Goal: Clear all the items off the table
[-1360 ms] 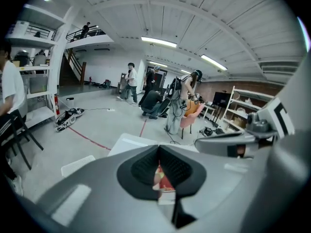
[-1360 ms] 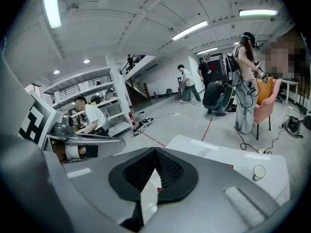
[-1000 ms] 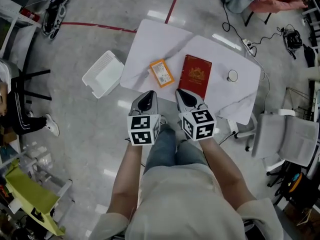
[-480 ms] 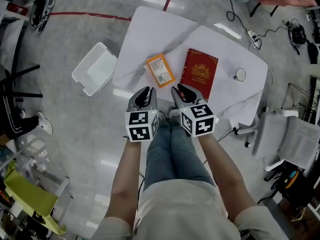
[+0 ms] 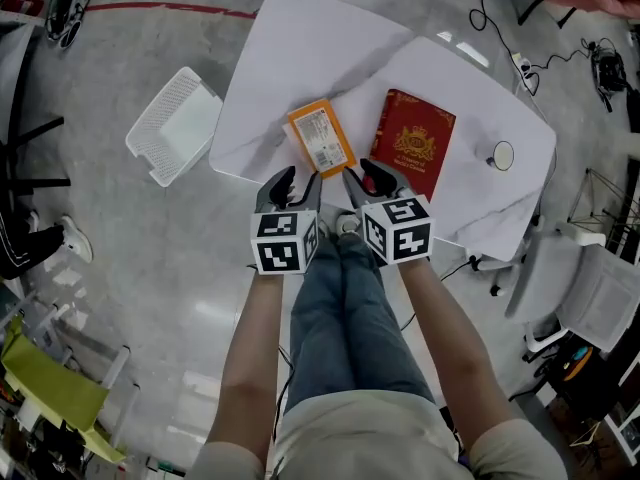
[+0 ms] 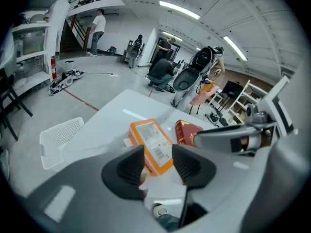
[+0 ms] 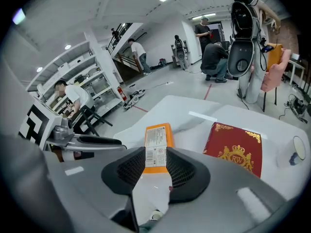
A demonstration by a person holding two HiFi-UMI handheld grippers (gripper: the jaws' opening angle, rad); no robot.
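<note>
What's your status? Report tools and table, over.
Left tool and right tool empty, jaws just opening, at near edge of table. Orange box, red book, small round item on it. Path clear.

Red line on grey floor, white chair (far right), yellow-green object

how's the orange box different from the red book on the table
Colour: the orange box carries a white printed label; the red book is dark red with a gold crest. Size: the orange box is clearly smaller than the red book. Place: in the head view the orange box lies left of the red book. Both lie flat on the white table, apart from each other.
</note>
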